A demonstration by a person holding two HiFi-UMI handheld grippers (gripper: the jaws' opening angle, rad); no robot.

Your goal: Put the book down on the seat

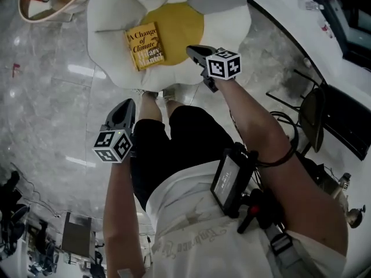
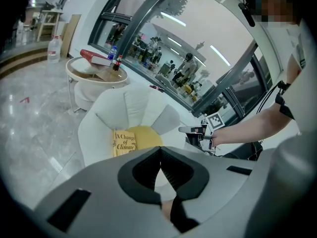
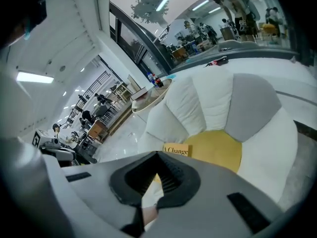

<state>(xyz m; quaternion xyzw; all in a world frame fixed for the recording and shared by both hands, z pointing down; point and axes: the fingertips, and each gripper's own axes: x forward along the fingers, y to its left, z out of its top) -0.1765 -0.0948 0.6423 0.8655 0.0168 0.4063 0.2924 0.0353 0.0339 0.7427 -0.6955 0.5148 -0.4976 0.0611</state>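
Marble floor [image 1: 46, 97] takes up most of the head view, pale and glossy. On it stands the flower-shaped seat [image 1: 110, 16], with white and grey petal cushions around a yellow centre. A round side table [image 1: 35, 10] sits just beyond the seat at the upper left.

The right gripper [image 1: 193, 51] hangs over the seat's near edge, beside the yellow centre. Its jaws are pressed together with nothing between them. The left gripper [image 1: 127, 106] is lower in that view, over the floor by the person's leg and well apart from the seat. Its own view shows it clenched and empty too.

The book [image 1: 145, 46], a yellow paperback titled "A Change of Climate", lies cover up on the seat. It straddles the left rim of the yellow centre and the white petal next to it, and neither gripper touches it.

The placing looks finished, so the step in hand is probably to get clear. Doing that well means keeping both pairs of jaws closed and drawing them up and away from the cushions. The right one in particular should not sweep leftward across the cover. The padding looks soft and the book sits across a seam, so a knock from a knee on the seat's front could tip or slide it.
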